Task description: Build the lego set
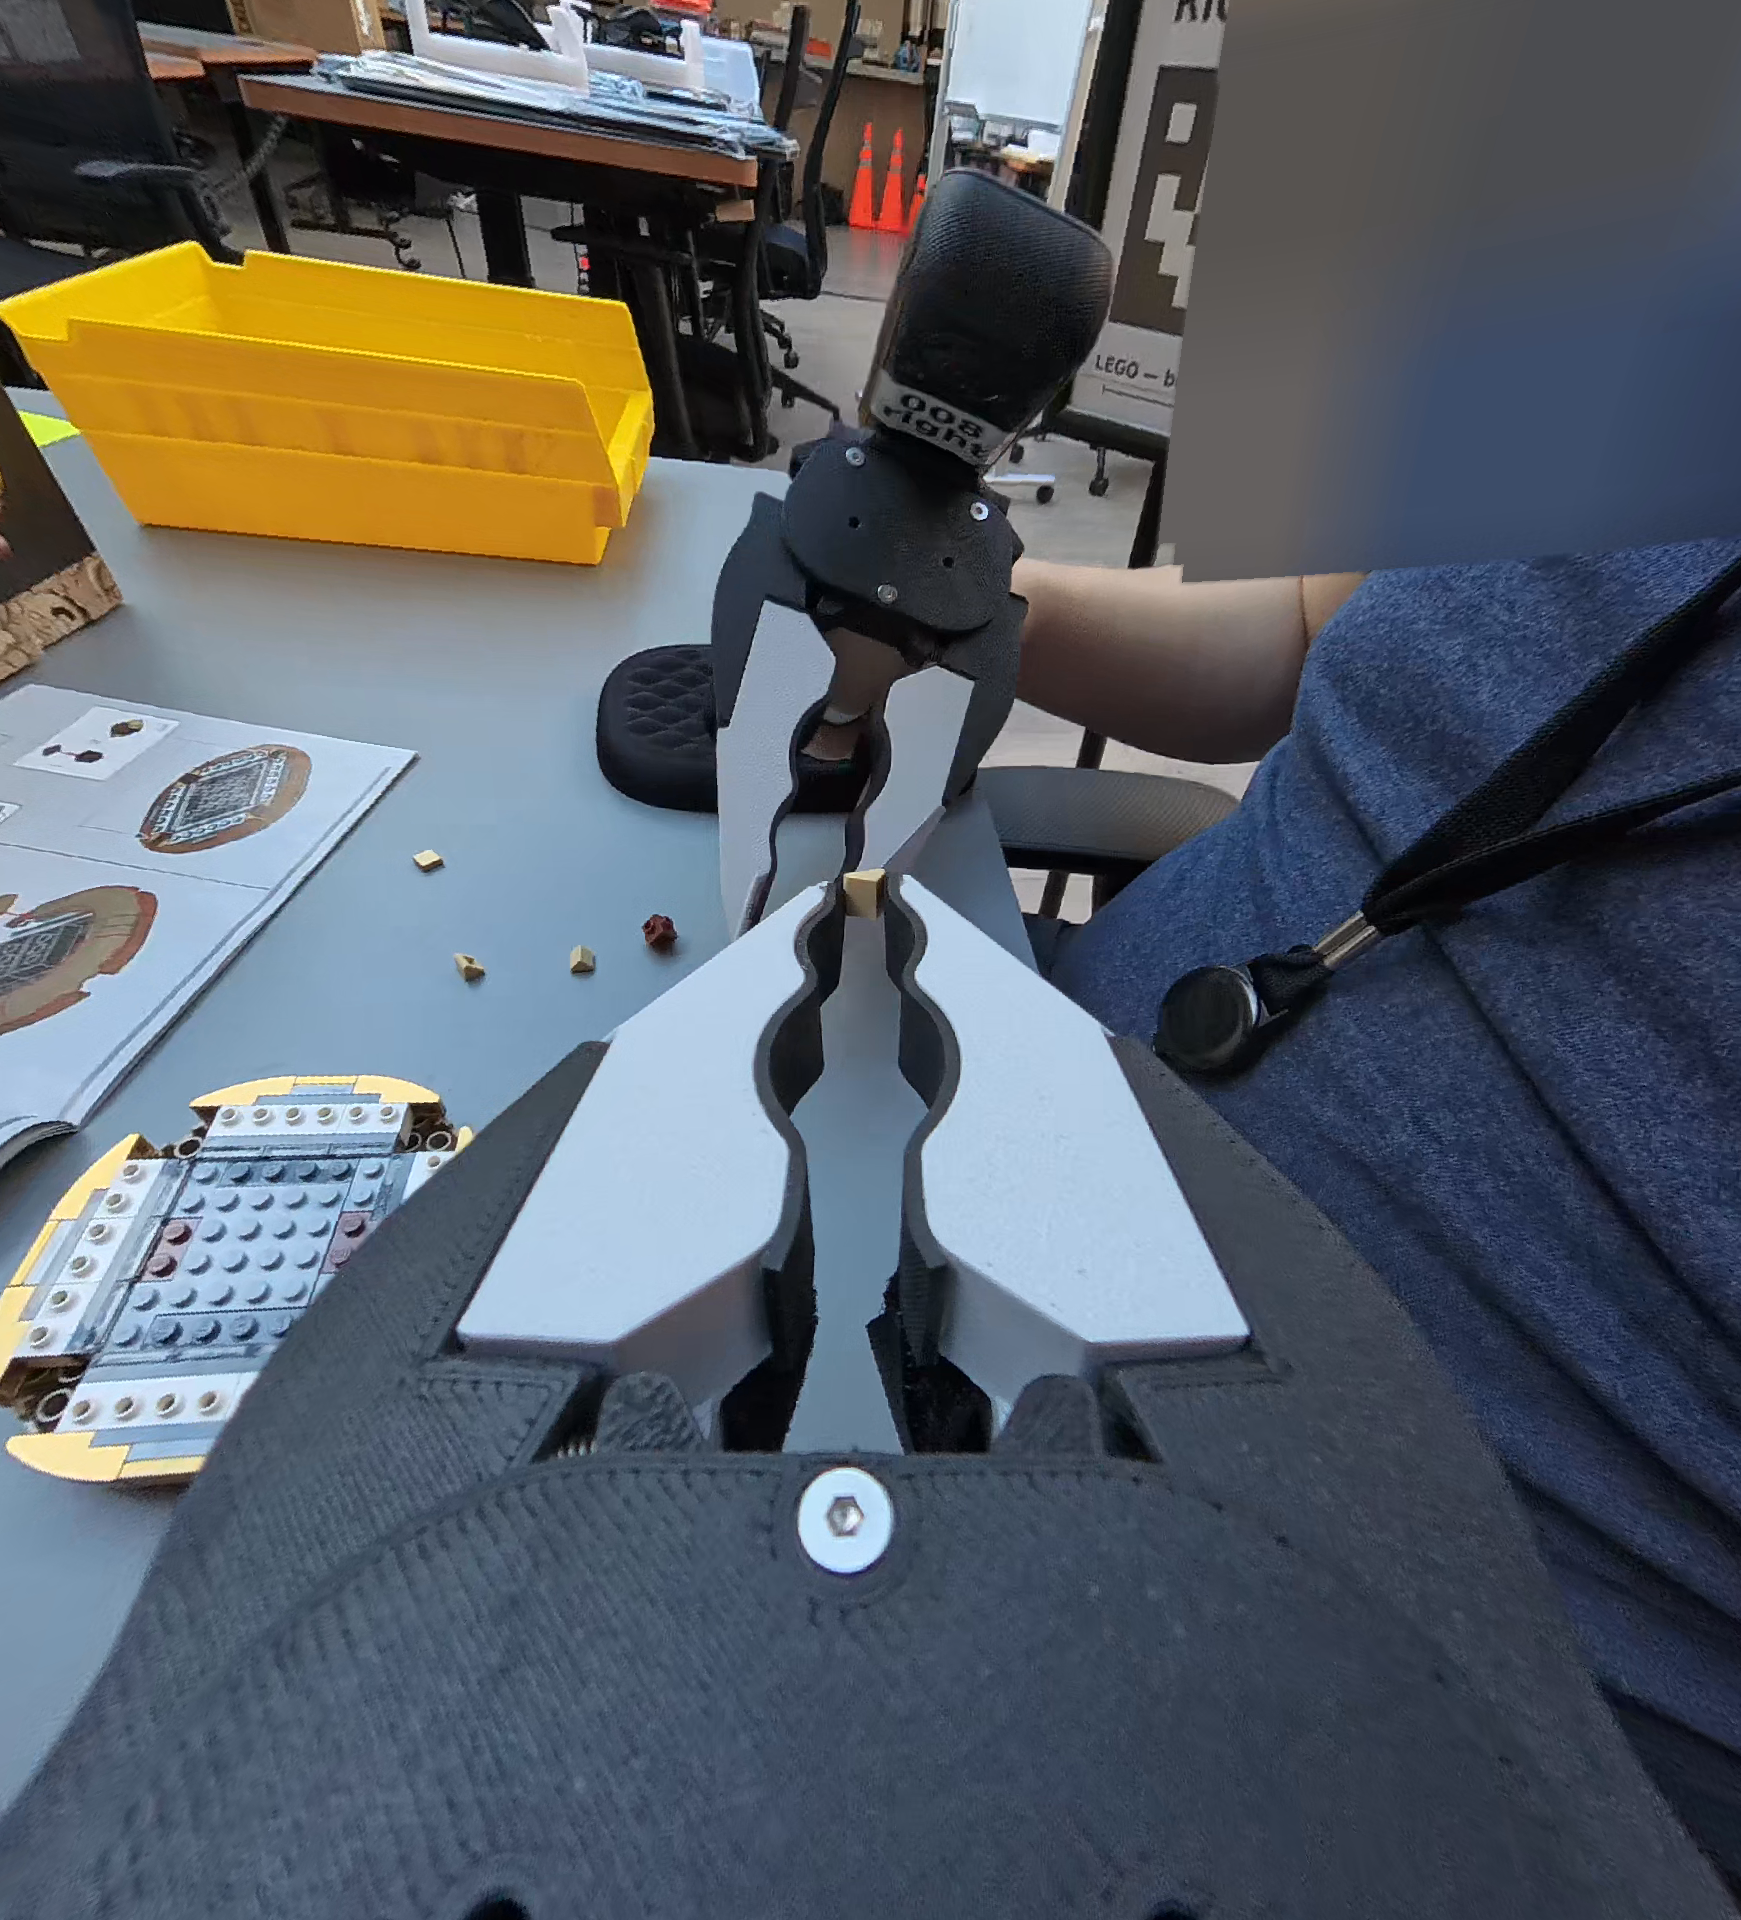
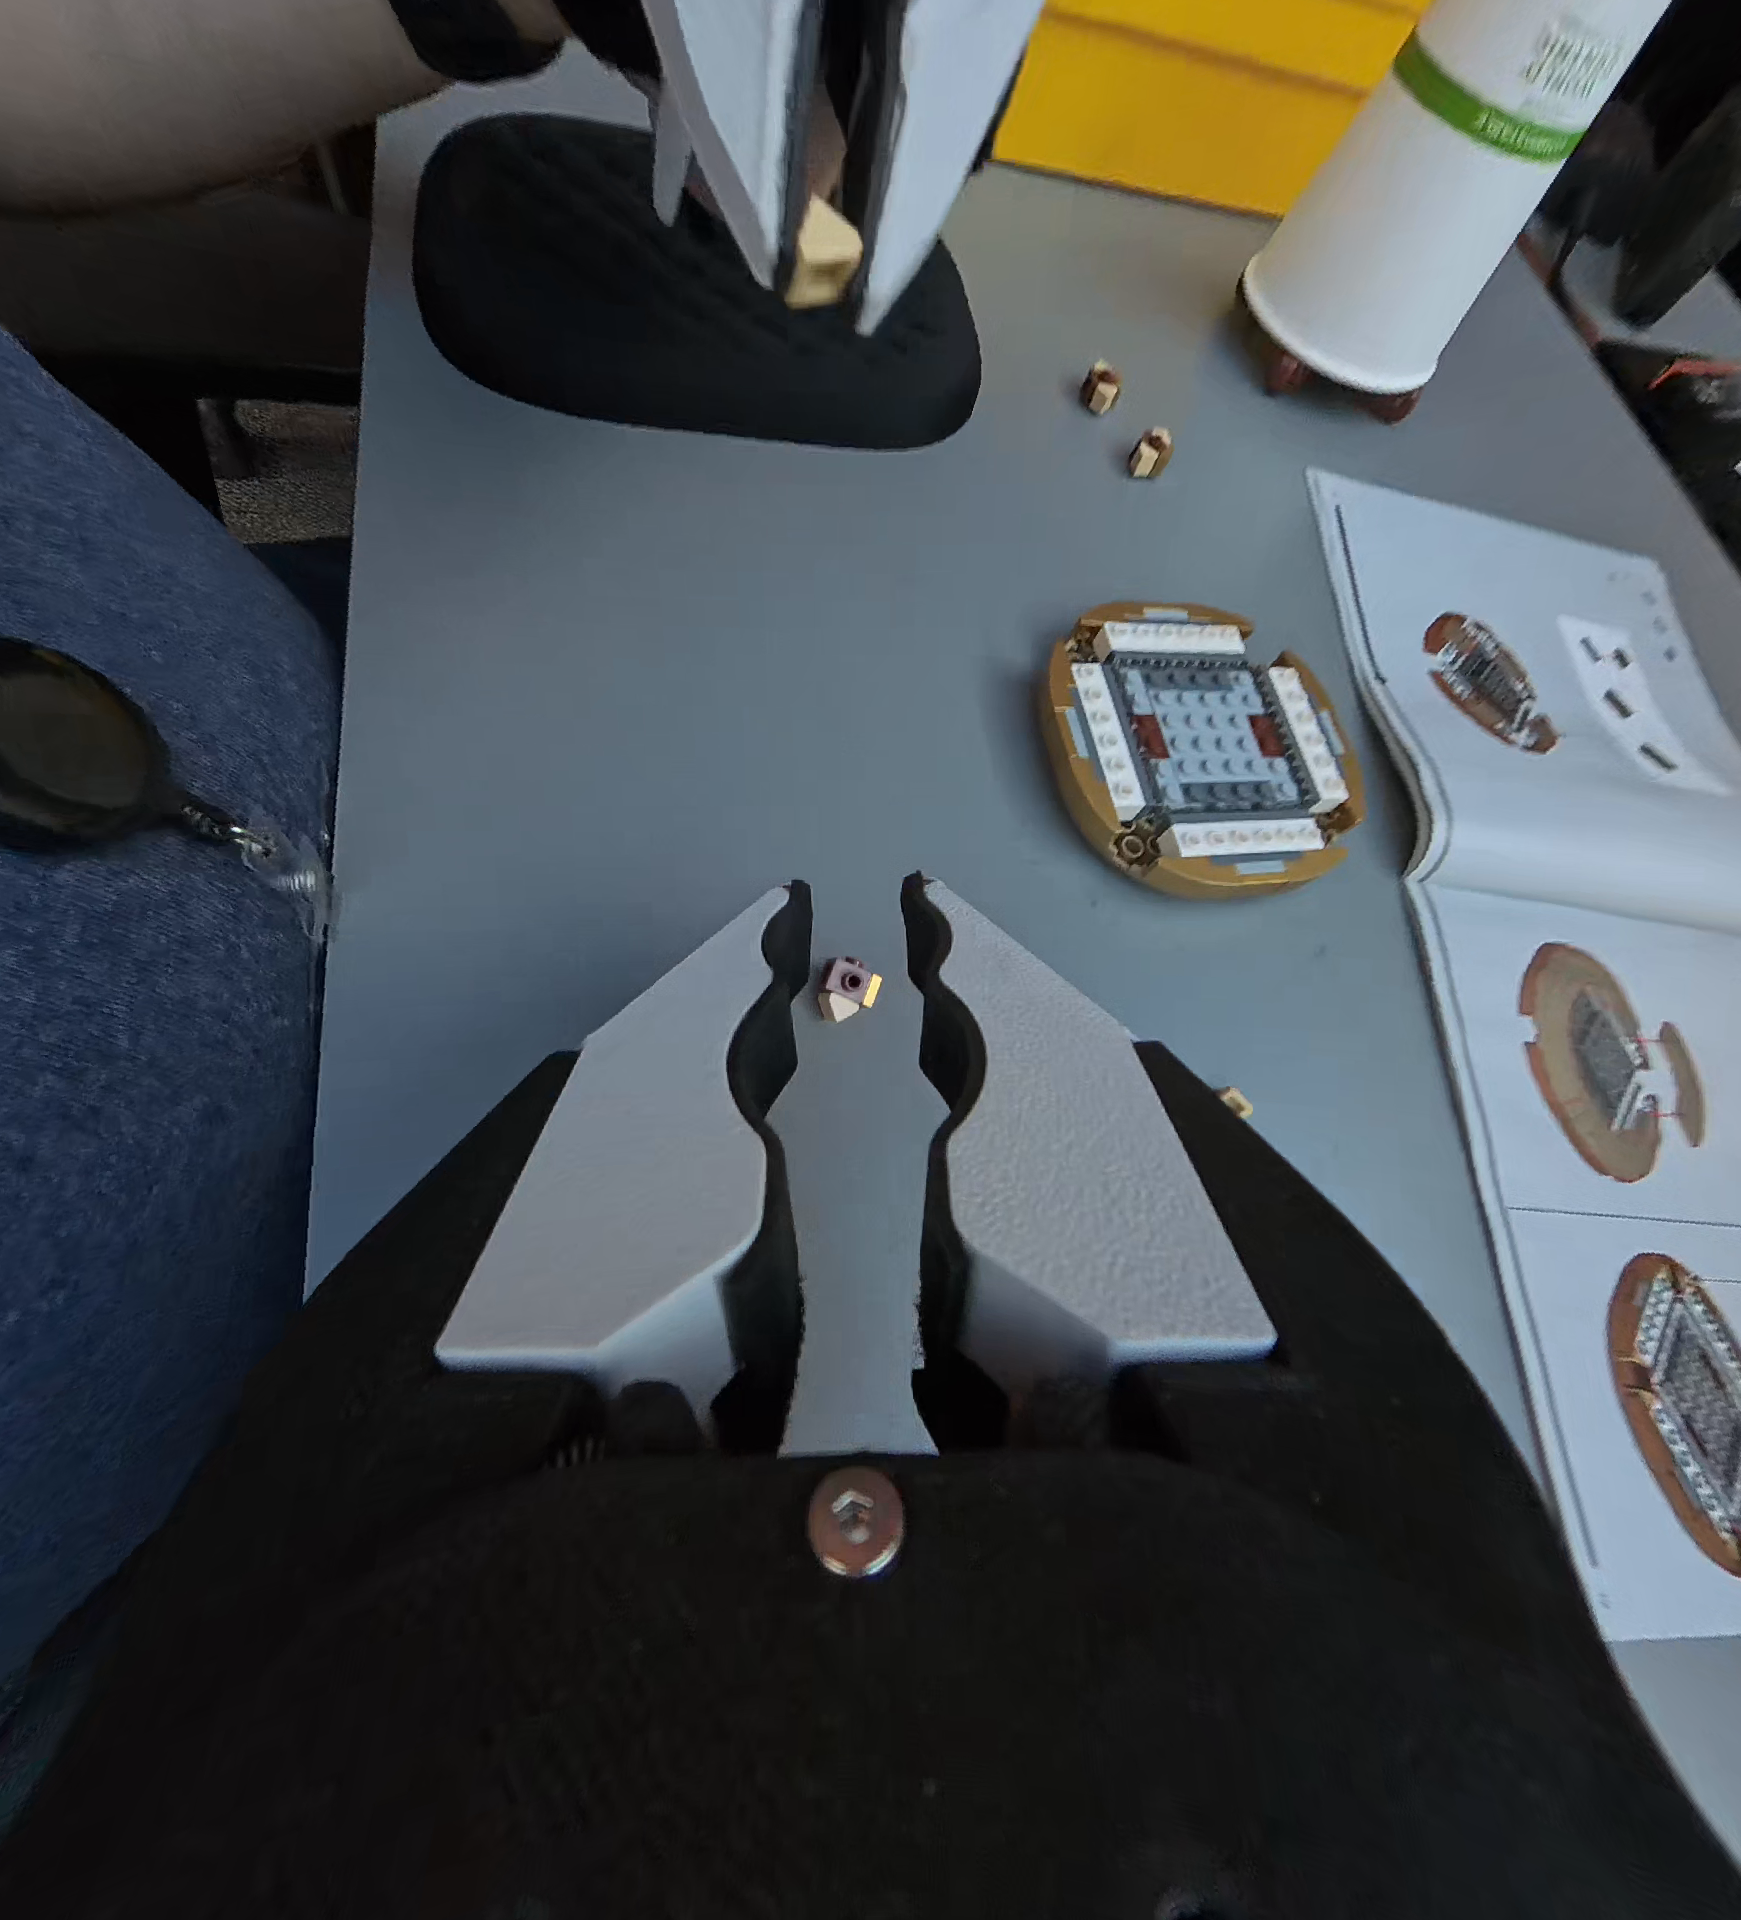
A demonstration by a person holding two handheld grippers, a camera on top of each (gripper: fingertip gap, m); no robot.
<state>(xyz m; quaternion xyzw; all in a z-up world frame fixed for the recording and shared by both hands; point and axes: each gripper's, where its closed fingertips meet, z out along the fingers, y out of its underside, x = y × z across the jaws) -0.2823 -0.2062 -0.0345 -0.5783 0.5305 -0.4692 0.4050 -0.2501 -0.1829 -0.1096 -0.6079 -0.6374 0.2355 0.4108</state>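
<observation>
My left gripper (image 1: 862, 909) is shut on a small tan brick (image 1: 862, 891), held at its fingertips above the table; both also show at the top of the right wrist view, gripper (image 2: 824, 296) and brick (image 2: 822, 255). My right gripper (image 2: 855, 899) is open, pointing down at the table, with a small pink and tan piece (image 2: 850, 989) lying between its fingers, untouched. In the left wrist view the right gripper (image 1: 824, 847) stands just beyond my left fingertips. The round tan, white and grey lego base (image 2: 1198, 748) lies to the right, and also shows in the left wrist view (image 1: 222, 1268).
An open instruction booklet (image 2: 1593, 935) lies beside the base. Loose small pieces (image 1: 468, 966) (image 2: 1150, 452) dot the grey table (image 2: 637, 675). A yellow bin (image 1: 326, 416), a white cup (image 2: 1417, 187) and a black pad (image 2: 637, 343) stand farther off. A person's blue shirt (image 1: 1468, 1143) lines the near edge. My right fingertips sit around 9 centimeters from my left ones.
</observation>
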